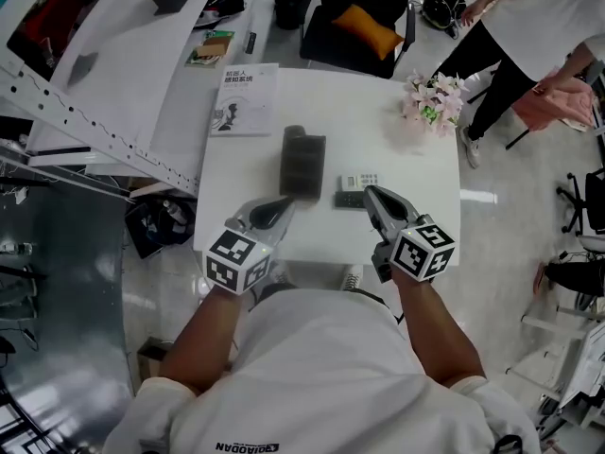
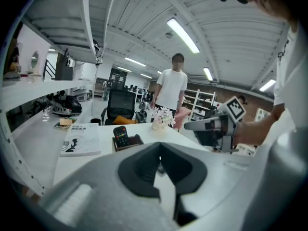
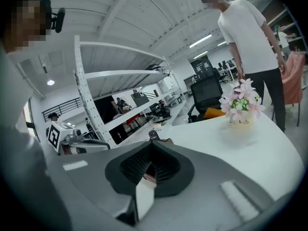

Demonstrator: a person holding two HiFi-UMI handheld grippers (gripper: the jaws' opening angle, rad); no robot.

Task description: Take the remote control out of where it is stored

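A black remote control (image 2: 120, 135) with coloured buttons stands upright in a dark holder (image 1: 302, 165) at the middle of the white table (image 1: 416, 159). In the right gripper view the remote (image 3: 153, 134) peeks out just beyond the jaw tips. My left gripper (image 1: 282, 203) hovers in front of the holder, apart from it, jaws shut on nothing (image 2: 160, 146). My right gripper (image 1: 372, 195) is raised to the holder's right, also shut and holding nothing (image 3: 151, 146). Each gripper shows in the other's view: the right gripper (image 2: 211, 124) and the left gripper (image 3: 72, 141).
A small white keypad device (image 1: 360, 181) and a dark flat item (image 1: 349, 200) lie right of the holder. A pot of pink flowers (image 1: 432, 98) stands at the far right corner, a booklet (image 1: 244, 100) at far left. A chair (image 1: 359, 22) and a standing person (image 1: 529, 36) are behind.
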